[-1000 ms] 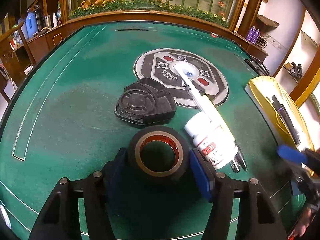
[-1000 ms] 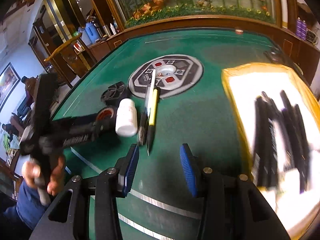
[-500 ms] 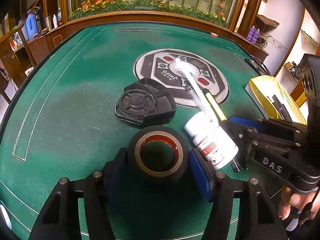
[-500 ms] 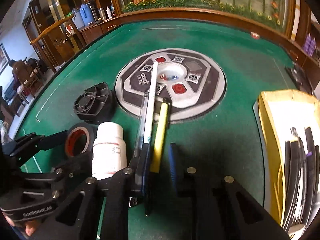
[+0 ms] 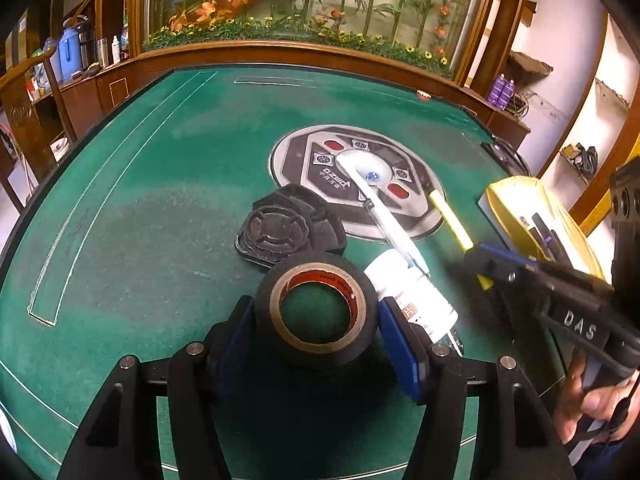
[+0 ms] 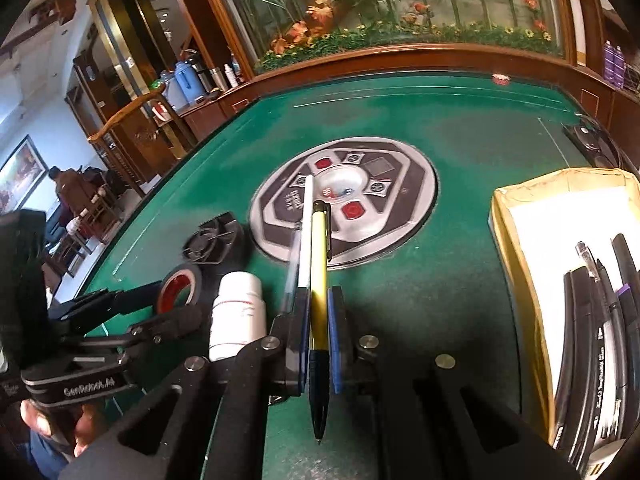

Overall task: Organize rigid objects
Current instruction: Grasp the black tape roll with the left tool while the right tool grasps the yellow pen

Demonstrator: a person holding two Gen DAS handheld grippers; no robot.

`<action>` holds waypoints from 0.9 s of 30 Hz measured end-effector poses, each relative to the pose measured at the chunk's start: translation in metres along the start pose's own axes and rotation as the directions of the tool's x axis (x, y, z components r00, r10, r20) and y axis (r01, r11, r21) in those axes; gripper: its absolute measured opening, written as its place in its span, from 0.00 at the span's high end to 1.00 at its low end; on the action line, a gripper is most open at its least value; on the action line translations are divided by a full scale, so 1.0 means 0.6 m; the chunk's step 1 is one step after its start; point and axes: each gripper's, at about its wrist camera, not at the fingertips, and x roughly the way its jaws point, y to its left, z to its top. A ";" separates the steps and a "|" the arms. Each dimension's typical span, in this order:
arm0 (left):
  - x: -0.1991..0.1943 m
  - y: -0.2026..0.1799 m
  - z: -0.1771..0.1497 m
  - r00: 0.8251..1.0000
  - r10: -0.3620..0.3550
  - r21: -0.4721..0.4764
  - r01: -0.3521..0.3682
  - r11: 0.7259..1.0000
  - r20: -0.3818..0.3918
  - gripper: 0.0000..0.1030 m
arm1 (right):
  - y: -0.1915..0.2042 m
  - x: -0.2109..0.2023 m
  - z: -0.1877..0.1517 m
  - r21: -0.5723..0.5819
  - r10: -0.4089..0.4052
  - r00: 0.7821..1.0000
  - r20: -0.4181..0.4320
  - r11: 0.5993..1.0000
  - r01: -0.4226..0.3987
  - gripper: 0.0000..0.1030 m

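My right gripper (image 6: 319, 300) is shut on a yellow pen (image 6: 319, 280) with a black tip, held just above the green table; the pen also shows in the left wrist view (image 5: 450, 216). My left gripper (image 5: 316, 320) brackets a black tape roll (image 5: 316, 312) with its pads against the sides, resting on the table. A white bottle (image 5: 412, 292) lies right of the roll, also in the right wrist view (image 6: 238, 312). A white pen (image 6: 306, 232) and a clear pen (image 6: 291, 276) lie beside the yellow one.
A yellow-rimmed tray (image 6: 508, 248) with several black pens (image 6: 600, 320) sits at the right. A black plastic fan part (image 5: 288, 232) lies behind the tape. A round control panel (image 6: 344, 204) sits in the table's middle. Wooden rail at the far edge.
My right gripper swung left from the tray, reached the pens and closed on the yellow pen, which now sits lifted apart from the others. The left gripper and tape roll have not moved.
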 end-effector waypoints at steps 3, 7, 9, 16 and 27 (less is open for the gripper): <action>0.001 -0.001 0.002 1.000 0.002 0.000 -0.002 1.000 -0.002 0.36 | 0.010 -0.002 -0.003 -0.011 0.020 1.000 -0.001 1.000 -0.020 0.92; 0.001 -0.009 -0.001 1.000 0.004 0.023 -0.004 1.000 -0.001 0.36 | 0.013 -0.010 -0.006 0.001 0.034 0.999 0.012 0.999 -0.034 0.92; -0.001 -0.013 -0.003 1.000 0.022 0.036 -0.022 0.999 0.005 0.36 | 0.004 -0.019 -0.010 0.039 0.044 0.999 0.022 0.998 -0.045 0.92; -0.032 -0.065 -0.026 0.999 0.027 0.079 -0.028 0.996 0.019 0.36 | -0.014 -0.094 -0.043 0.096 0.083 0.994 0.075 0.991 -0.090 0.92; -0.072 -0.227 -0.026 0.997 -0.070 0.203 0.065 0.977 0.018 0.36 | -0.100 -0.217 -0.073 0.168 0.045 0.981 0.187 0.983 -0.077 0.92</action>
